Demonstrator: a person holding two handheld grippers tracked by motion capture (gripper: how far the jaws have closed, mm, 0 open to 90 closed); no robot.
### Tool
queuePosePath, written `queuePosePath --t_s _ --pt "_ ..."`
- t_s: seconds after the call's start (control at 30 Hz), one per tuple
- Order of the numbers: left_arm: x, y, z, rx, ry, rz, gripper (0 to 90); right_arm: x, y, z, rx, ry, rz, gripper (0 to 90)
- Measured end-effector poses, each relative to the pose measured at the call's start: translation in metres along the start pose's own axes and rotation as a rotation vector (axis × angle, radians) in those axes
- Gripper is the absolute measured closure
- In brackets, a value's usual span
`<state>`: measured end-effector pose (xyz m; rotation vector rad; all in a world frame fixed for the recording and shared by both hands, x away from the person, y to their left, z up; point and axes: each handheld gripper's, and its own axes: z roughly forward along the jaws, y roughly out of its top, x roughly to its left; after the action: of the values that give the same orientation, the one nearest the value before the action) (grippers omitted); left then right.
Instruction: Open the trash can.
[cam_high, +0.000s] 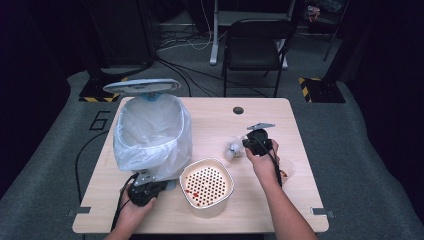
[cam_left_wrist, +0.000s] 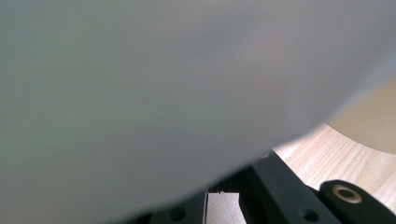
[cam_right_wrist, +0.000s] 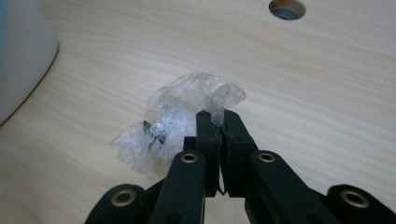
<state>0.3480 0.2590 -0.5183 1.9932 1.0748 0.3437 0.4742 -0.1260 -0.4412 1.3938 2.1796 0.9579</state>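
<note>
A white bin (cam_high: 150, 135) lined with a translucent bag stands at the table's left, its lid (cam_high: 141, 86) tipped up behind it. My left gripper (cam_high: 145, 187) sits low against the bin's front base. In the left gripper view the bin wall (cam_left_wrist: 163, 93) hides the jaw tips. A crumpled clear plastic wrap (cam_high: 233, 147) lies on the table right of centre. My right gripper (cam_right_wrist: 215, 116) is shut on the near edge of that wrap (cam_right_wrist: 187, 116), low over the wood.
A cream bowl with a perforated insert (cam_high: 206, 182) and red specks stands near the front edge, between my hands. A small clear item (cam_high: 287, 172) lies by the right wrist. The table has a cable hole (cam_high: 238, 110) at the back. A chair (cam_high: 252, 45) stands beyond.
</note>
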Motion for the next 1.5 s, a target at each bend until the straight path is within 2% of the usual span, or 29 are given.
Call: queuePosePath --t_s 0.13,0.17,0.23,0.3,0.4,0.5,0.53,0.67,0.7,0.73,0.93,0.97,1.03,1.23,1.37,1.43,1.5 --pt "0.0 0.0 0.0 0.002 0.003 -0.011 90.0 -0.003 -0.009 -0.014 0.005 -0.002 0.011 87.1" --pt "0.001 0.0 0.0 0.002 -0.007 -0.002 90.0 -0.005 -0.011 -0.015 0.007 0.001 0.006 85.7" --pt "0.001 0.0 0.0 0.004 -0.003 -0.008 90.0 -0.005 -0.014 -0.018 0.01 -0.01 0.008 74.0" --pt "0.001 0.001 0.0 0.005 -0.004 -0.006 90.0 -0.004 -0.015 -0.019 -0.001 -0.038 0.01 58.7" --pt "0.001 0.001 0.0 0.005 -0.005 -0.005 90.0 -0.001 -0.014 -0.017 -0.029 -0.057 0.017 40.7" --pt "0.001 0.0 0.0 0.003 -0.005 -0.006 90.0 0.005 -0.012 -0.01 -0.047 -0.073 0.008 30.8" --pt "0.001 0.0 0.0 0.002 -0.005 -0.006 90.0 0.007 -0.011 -0.007 -0.046 -0.079 0.019 28.0" --pt "0.001 0.0 0.0 0.003 -0.006 -0.006 90.0 0.01 -0.011 0.011 -0.012 -0.11 0.025 19.2" --pt "0.001 0.0 0.0 0.003 -0.007 -0.006 90.0 0.01 -0.012 0.015 0.003 -0.11 0.016 18.6" --pt "0.001 0.0 0.0 0.003 -0.007 -0.006 90.0 0.011 -0.014 0.019 0.019 -0.111 0.03 18.8" --pt "0.001 0.0 0.0 0.001 -0.014 0.002 90.0 0.007 -0.029 0.038 0.093 -0.106 0.04 22.3" --pt "0.001 0.001 0.0 0.005 -0.012 0.002 90.0 0.007 -0.032 0.039 0.099 -0.098 0.057 23.0" --pt "0.001 0.001 0.0 0.008 -0.011 0.005 90.0 0.008 -0.035 0.038 0.095 -0.088 0.051 25.7" --pt "0.001 0.001 0.0 0.006 -0.011 0.001 90.0 0.018 -0.035 0.019 0.021 -0.1 0.005 28.6" --pt "0.0 0.001 0.0 0.009 -0.001 -0.003 90.0 0.027 -0.038 0.017 0.051 -0.089 -0.016 24.9" --pt "0.0 0.0 -0.001 0.008 0.001 -0.008 90.0 0.03 -0.043 0.015 0.055 -0.074 -0.006 24.1" --pt "0.0 0.0 0.0 0.001 -0.004 -0.011 90.0 0.033 -0.048 0.016 0.059 -0.086 -0.008 24.1"
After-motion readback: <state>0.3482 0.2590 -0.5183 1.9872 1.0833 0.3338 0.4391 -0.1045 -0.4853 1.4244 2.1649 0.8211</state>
